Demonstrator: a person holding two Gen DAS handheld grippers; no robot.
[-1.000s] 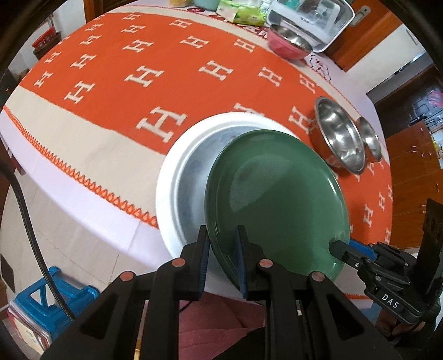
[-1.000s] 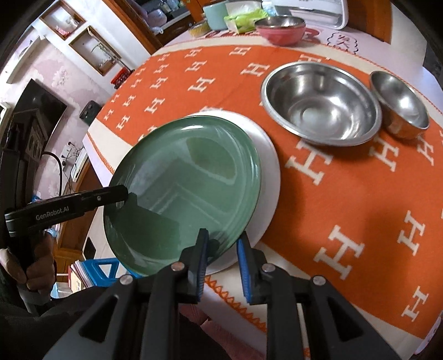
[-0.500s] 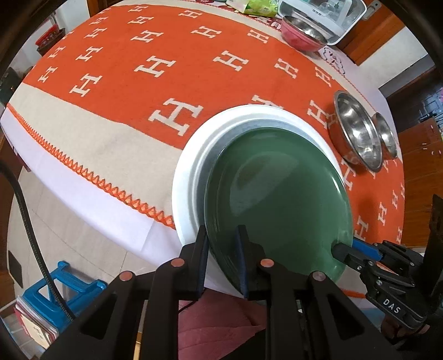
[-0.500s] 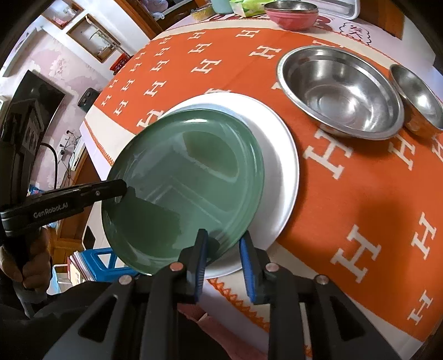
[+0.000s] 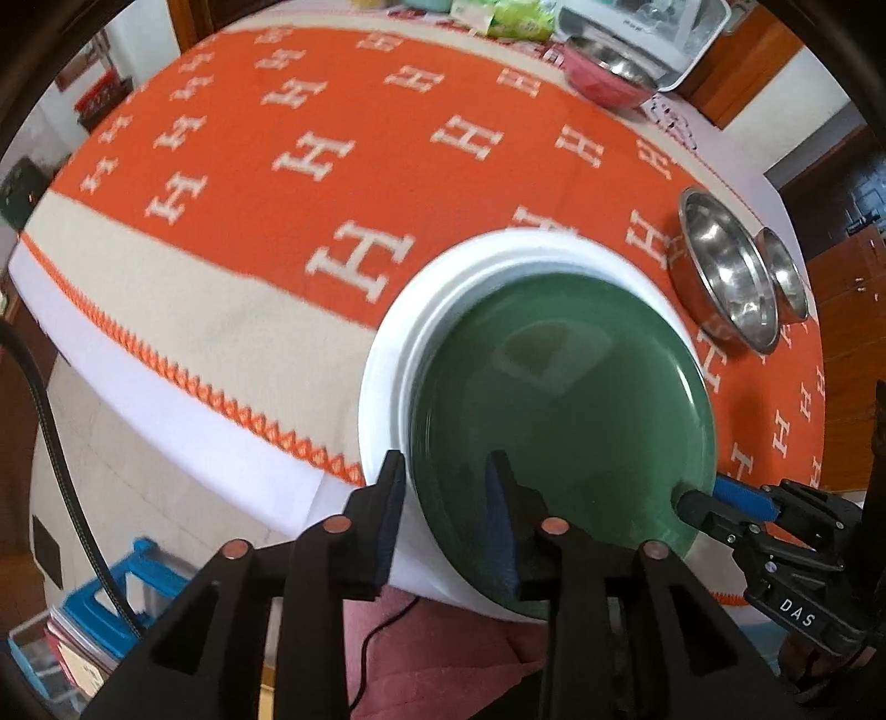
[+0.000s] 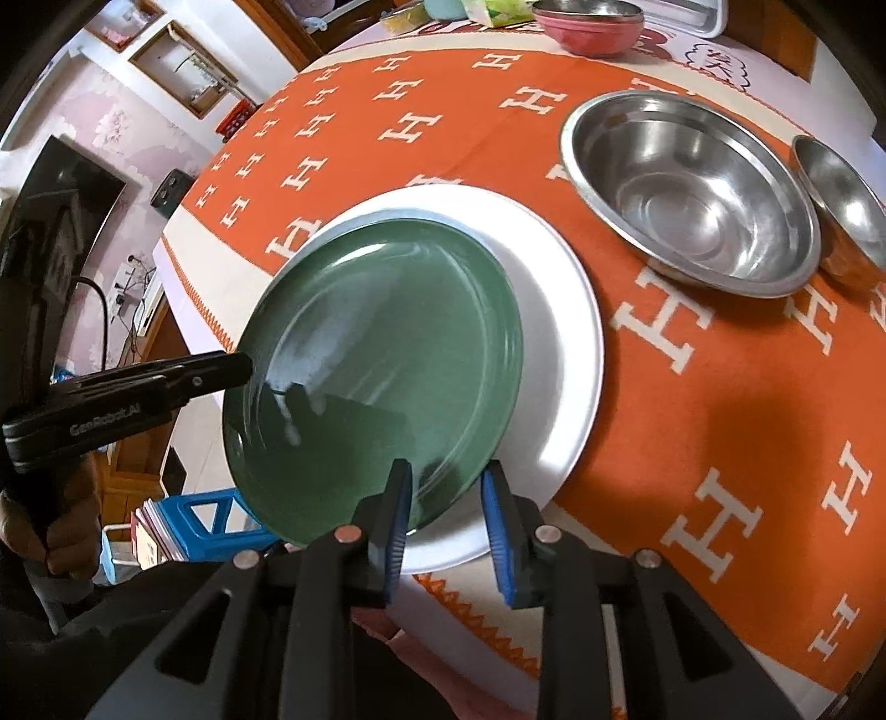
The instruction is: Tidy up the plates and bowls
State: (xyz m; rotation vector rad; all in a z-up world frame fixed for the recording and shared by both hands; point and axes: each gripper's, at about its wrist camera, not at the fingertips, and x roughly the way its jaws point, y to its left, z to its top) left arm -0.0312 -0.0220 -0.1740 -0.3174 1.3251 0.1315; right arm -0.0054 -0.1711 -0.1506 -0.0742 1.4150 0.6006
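Observation:
A green plate lies on a larger white plate near the table's front edge, shifted toward that edge. My left gripper straddles the green plate's near-left rim. Its jaws are opening and the pads stand clear of the rim. From the other side, my right gripper also has the rim between its jaws, loosely and without pressing. Each gripper shows in the other's view: the left gripper and the right gripper.
A big steel bowl and a small steel bowl stand right of the plates on the orange cloth. A pink bowl and a white tray are at the far side. A blue stool stands on the floor below the edge.
The green plate has come down onto the white plate and moved further over it. My left gripper's jaws have spread apart off the rim. The right jaws have widened slightly.

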